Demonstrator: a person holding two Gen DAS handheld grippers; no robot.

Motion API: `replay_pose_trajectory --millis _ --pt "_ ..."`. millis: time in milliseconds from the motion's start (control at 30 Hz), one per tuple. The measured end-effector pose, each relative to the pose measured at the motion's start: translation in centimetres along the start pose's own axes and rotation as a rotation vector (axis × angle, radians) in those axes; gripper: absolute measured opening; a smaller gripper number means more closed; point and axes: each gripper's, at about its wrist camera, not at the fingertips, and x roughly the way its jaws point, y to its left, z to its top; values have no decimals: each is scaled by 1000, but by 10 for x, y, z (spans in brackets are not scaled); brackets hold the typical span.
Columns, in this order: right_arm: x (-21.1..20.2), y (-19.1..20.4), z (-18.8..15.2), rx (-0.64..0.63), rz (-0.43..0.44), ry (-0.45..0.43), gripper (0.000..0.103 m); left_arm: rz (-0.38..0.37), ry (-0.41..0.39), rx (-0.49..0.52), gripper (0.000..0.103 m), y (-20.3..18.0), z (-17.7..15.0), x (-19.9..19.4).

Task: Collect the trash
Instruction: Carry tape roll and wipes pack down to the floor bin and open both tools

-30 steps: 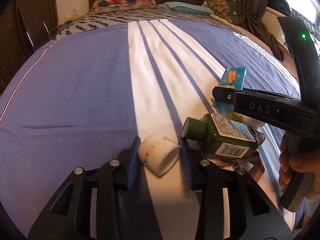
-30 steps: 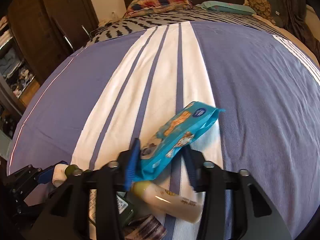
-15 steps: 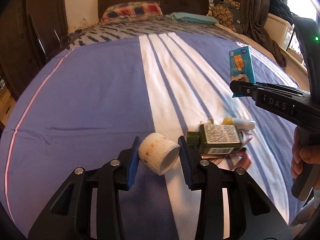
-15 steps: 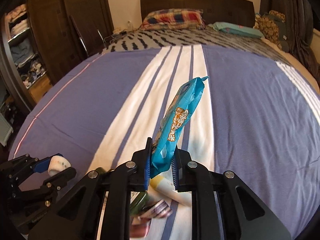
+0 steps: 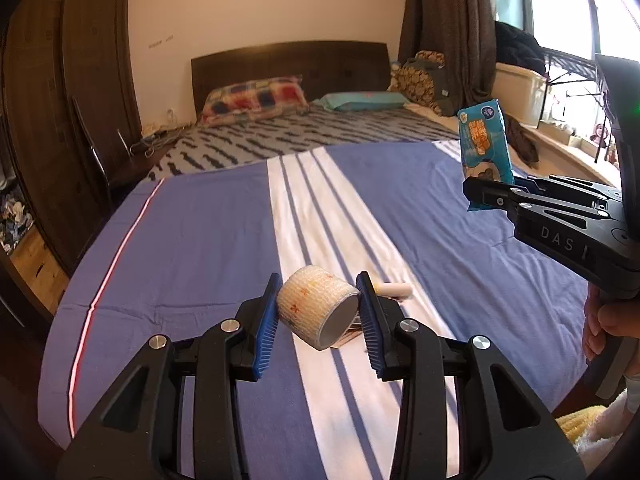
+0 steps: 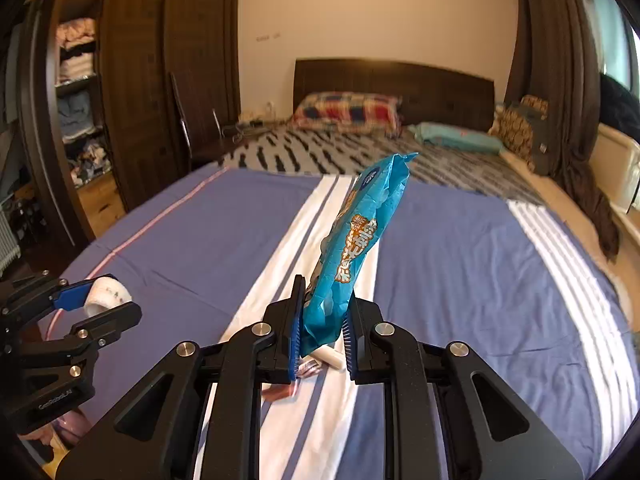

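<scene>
- Wardrobe (image 6: pixel 132 80): dark wood, far left of the room, one side open with stacked clothes on the shelves.
- Bed (image 5: pixel 224 240): blue cover with a white striped band down the middle, thin pink line near its left edge. Plaid pillow (image 5: pixel 256 98) and teal pillow (image 5: pixel 360 101) lie by the dark headboard.
- Left gripper (image 5: pixel 318 312): jaws clamped on a bandage roll (image 5: pixel 316 308), blue pads pressing both sides. Roll is cream with small orange marks, lying sideways, open core turned toward the camera and to the right. It hangs above the bed cover, clear of it. Right wrist view shows the same grip from the side, at lower left (image 6: pixel 106 298).
- Leftover trash on the white band: a pale tube (image 5: pixel 396 290) just right of the left gripper's right pad; dark wrapper scraps (image 6: pixel 286 390) beside it, partly hidden by the fingers in both views.
- Right gripper (image 6: pixel 320 328): jaws squeezed tight on the bottom end of a blue snack packet (image 6: pixel 356 240). Packet stands nearly upright out of the pads, leaning a bit right, crinkled, orange print on the face. It is off the bed, held in the air.
- Person's hand (image 5: pixel 608 320): wrapped round the right gripper's handle at the right edge of the left wrist view.
- Far right: dark curtain (image 5: pixel 444 28) and a bright window.
</scene>
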Motion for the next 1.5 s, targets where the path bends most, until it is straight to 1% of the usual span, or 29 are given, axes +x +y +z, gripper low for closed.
replay_pose_trajectory --millis 200,300,467,567,633,700,867,1033,1233,1367,1500 --pt "-68 5 -4 -24 13 -78 18 -27 -52 19 36 -24 -3 -51" --pt "-100 11 -15 -42 18 -106 18 -39 -69 25 36 -36 -11 -72" --pt "-143 15 -43 -43 27 -138 18 -67 -83 27 36 -54 -36 -99" --pt "-160 17 -65 -42 22 -143 18 -80 -74 21 36 -61 -55 -108" --pt "-168 15 -83 -37 3 -136 18 -91 -64 17 36 -64 -67 -109" --pt "-170 15 -96 -34 -9 -124 18 -103 -51 14 36 -68 -82 -109" --pt "-172 12 -139 -18 -24 -70 18 -122 -10 -5 36 -74 -119 -106" --pt "-160 9 -186 36 5 12 18 -122 36 -7 36 -82 -156 -102" --pt "-140 18 -240 80 49 125 18 -129 140 -24 36 -80 -208 -82" --pt "-127 21 -269 95 66 199 18 -147 239 -58 36 -78 -248 -59" --pt "-111 29 -299 97 75 281 18 -165 321 -63 36 -82 -283 -41"
